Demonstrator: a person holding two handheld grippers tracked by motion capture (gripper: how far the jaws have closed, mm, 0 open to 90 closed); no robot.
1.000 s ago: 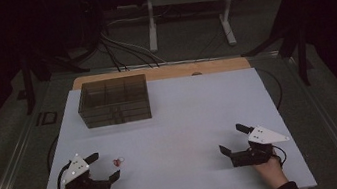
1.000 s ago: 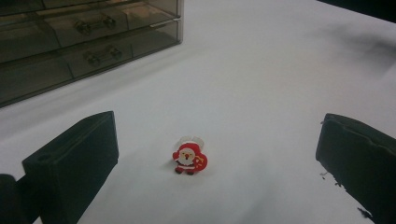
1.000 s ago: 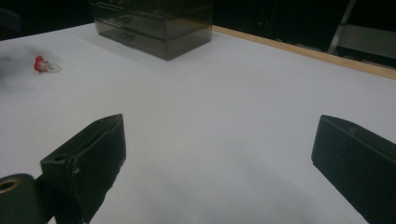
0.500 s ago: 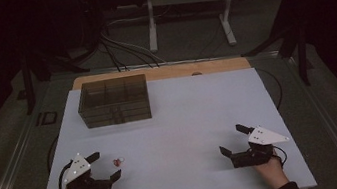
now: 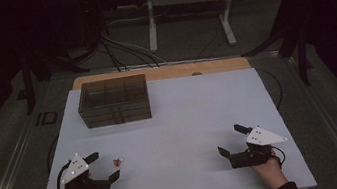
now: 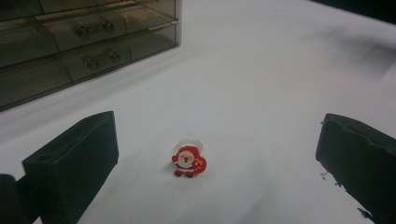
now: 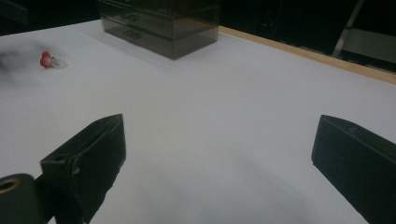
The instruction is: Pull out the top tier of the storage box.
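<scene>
My left gripper (image 6: 215, 154) jaws spread wide, nothing held; Santa ring (image 6: 189, 160) sits on the table betw them, a bit closer to the left-hand jaw in the left gripper view, touching neither. Ring stands w/ the red Santa face toward my cam, clear band behind it. My right gripper (image 7: 219, 158) also wide open, empty, bare white table (image 7: 224, 93) betw its jaws. In the high view the left gripper (image 5: 100, 168) rests near the front left edge w/ the ring (image 5: 118, 160) just beside its tips; right gripper (image 5: 229, 141) is well apart at front right. Smoky drawer box (image 5: 114, 101) sits at the back left of the table, drawers look shut. Risks, my guess: ring is tiny and light, jaws are blocky, so closing off-centre could flick it away or tip it flat, harder to grab then. Pinching the flat Santa face instead of the band may let it slip out. If it goes to the box, a shut drawer needs my other gripper first. View diffs: left gripper view gives the Santa detail and drawer handles (image 6: 98, 58); high view shows the ring as a small red-white speck but gives the whole layout. Right gripper view sees the ring (image 7: 49, 60) side-on far off at upper left, and the box (image 7: 163, 23) corner, plus the wood edge (image 7: 303, 51) of the table.
</scene>
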